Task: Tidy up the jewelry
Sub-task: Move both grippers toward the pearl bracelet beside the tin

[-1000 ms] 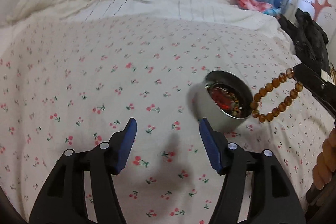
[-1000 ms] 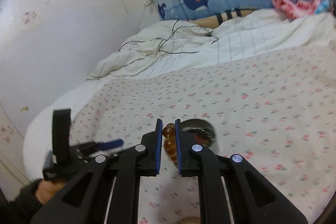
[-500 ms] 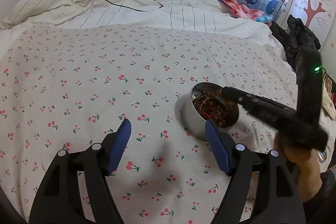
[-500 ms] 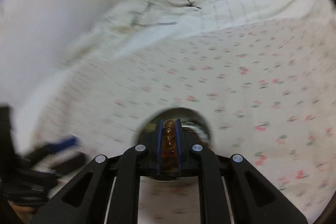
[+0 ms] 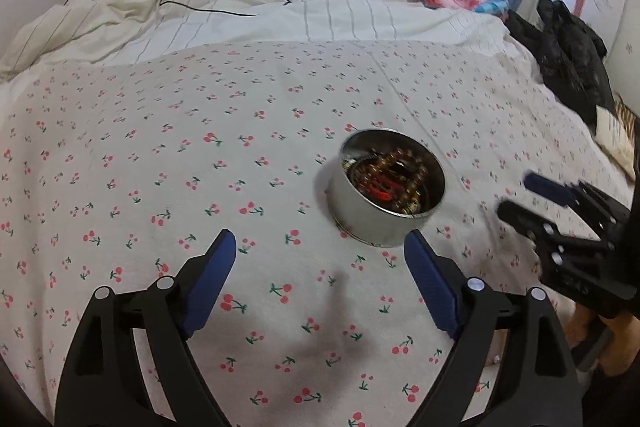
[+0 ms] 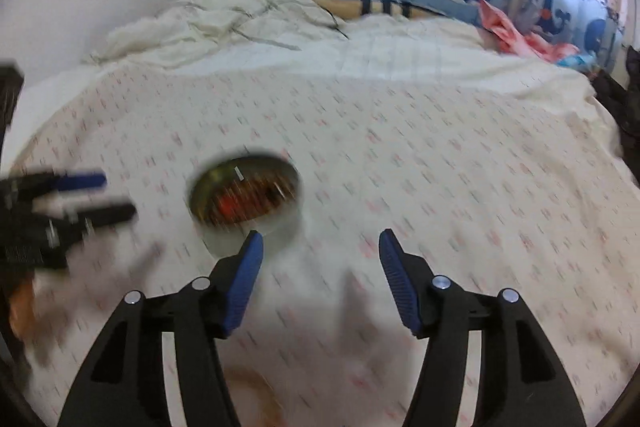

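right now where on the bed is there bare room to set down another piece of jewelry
The cherry-print sheet lies bare left of the round tin, between it and the rumpled white duvet behind. The strip between the open left claw and the tin is also free. It is crowded right of the tin, where the open right claw hovers, and by the black clothing.

Seeing round tin [image 5: 386,201] sitting alone on cherry-print sheet [image 5: 160,155]; sheet lying bare left of tin and toward me. Behind tin, rumpled duvet [image 5: 248,15] rising as barrier. Right of tin, right gripper [image 5: 520,197] hovering near, crowding that side; black clothes [image 5: 568,55] piling farther right, well apart.
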Available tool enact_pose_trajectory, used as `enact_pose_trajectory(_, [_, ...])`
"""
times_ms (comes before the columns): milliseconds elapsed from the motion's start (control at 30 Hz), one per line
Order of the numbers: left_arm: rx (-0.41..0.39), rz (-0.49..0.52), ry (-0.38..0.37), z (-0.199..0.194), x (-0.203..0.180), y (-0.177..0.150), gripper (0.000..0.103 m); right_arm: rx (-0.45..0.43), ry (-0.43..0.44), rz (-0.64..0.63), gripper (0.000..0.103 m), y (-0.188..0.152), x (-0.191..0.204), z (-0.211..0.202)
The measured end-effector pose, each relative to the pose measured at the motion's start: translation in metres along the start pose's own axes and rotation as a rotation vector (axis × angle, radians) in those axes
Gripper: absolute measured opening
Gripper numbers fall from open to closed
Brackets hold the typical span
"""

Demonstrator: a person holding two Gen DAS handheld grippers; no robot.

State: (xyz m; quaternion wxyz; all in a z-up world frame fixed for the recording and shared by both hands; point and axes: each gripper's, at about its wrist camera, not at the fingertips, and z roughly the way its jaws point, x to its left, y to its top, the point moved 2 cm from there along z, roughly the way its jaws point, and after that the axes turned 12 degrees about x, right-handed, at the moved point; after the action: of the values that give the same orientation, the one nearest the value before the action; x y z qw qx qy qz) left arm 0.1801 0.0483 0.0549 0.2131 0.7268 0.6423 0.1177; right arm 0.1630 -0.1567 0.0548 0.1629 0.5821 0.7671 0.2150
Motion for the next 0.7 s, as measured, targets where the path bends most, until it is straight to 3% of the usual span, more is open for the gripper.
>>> enact_pose_trajectory(133, [0.016,0.018,-0.002,0.002,-0.009,-0.009,0.083,0.043,0.074,0.057,0.059,-0.029,-0.017,-0.006])
enact_pose_trajectory(233, [0.039,0.048,-0.016,0.009,-0.022,-0.02,0.083,0.104,0.115,0.011,0.059,-0.041,-0.009,-0.001])
enact_pose_trajectory(367, [0.052,0.125,0.011,0.015,-0.04,-0.027,0.083,0.142,0.086,-0.12,0.059,-0.043,0.014,0.007])
enact_pose_trajectory(467, [0.061,0.13,0.007,0.017,-0.042,-0.028,0.083,0.186,0.012,-0.178,0.059,-0.048,0.022,0.018])
enact_pose_trajectory(700, [0.072,0.171,0.014,0.02,-0.051,-0.03,0.083,0.182,-0.101,-0.175,0.063,-0.052,0.012,0.017])
